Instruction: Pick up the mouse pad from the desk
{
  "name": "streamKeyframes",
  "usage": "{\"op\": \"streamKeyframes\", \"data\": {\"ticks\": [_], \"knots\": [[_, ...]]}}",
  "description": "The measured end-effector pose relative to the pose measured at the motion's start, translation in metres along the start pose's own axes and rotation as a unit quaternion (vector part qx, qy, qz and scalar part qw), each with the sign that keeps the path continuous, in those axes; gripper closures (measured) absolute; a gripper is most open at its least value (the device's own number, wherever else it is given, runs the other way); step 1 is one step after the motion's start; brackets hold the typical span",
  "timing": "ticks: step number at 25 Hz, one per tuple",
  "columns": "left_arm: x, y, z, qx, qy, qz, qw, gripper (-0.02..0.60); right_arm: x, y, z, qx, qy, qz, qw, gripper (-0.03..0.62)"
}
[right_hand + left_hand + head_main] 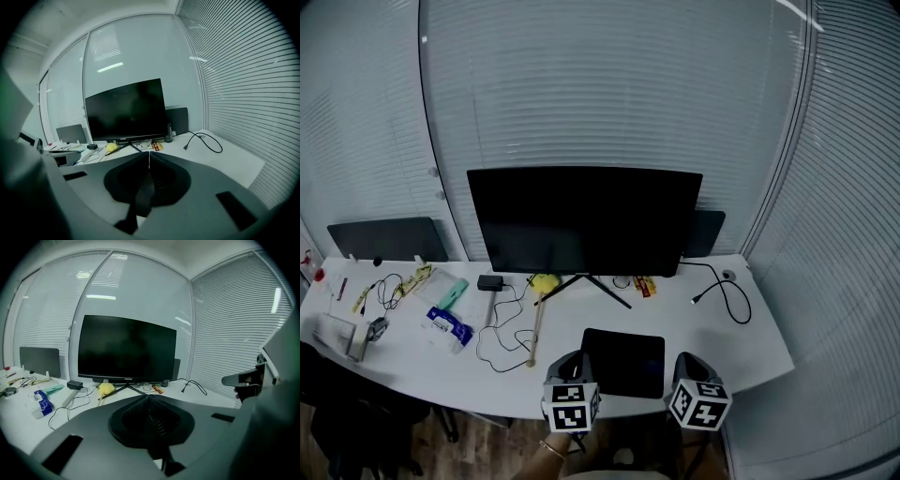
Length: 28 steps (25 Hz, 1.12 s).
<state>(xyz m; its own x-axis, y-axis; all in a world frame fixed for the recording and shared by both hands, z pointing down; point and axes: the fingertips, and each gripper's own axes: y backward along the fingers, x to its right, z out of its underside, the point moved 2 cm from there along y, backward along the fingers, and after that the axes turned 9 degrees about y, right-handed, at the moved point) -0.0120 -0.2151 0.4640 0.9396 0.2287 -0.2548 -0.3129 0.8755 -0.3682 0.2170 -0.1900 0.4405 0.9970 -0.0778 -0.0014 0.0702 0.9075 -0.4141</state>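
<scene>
The black mouse pad [623, 361] lies flat on the white desk [741, 342], near its front edge and in front of the monitor stand. My left gripper [570, 362] hangs at the pad's left front corner, jaws shut and empty. To the right of the pad's front corner is my right gripper [687, 363], also shut with nothing in it. In the left gripper view the shut jaws [148, 397] cover the pad. The right gripper view shows the same, its closed jaws [149, 153] pointing toward the monitor.
A wide black monitor [584, 220] stands at the back on a splayed stand. Left of the pad lie a wooden stick [535, 328], a tangled cable with a black adapter [490, 282], a yellow object [546, 283] and a blue packet [448, 328]. A black cable [727, 292] loops at the right. Blinds surround the desk.
</scene>
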Motion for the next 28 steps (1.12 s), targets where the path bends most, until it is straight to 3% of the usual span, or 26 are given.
{"op": "streamKeyframes", "data": {"ticks": [15, 28], "knots": [[0.006, -0.046, -0.006, -0.011, 0.006, -0.059, 0.9982, 0.566, 0.021, -0.071, -0.016, -0.019, 0.017, -0.067, 0.997, 0.560], [-0.013, -0.077, -0.005, -0.043, 0.005, -0.032, 0.9985, 0.566, 0.004, -0.099, -0.014, -0.042, 0.014, -0.053, 0.998, 0.560]]}}
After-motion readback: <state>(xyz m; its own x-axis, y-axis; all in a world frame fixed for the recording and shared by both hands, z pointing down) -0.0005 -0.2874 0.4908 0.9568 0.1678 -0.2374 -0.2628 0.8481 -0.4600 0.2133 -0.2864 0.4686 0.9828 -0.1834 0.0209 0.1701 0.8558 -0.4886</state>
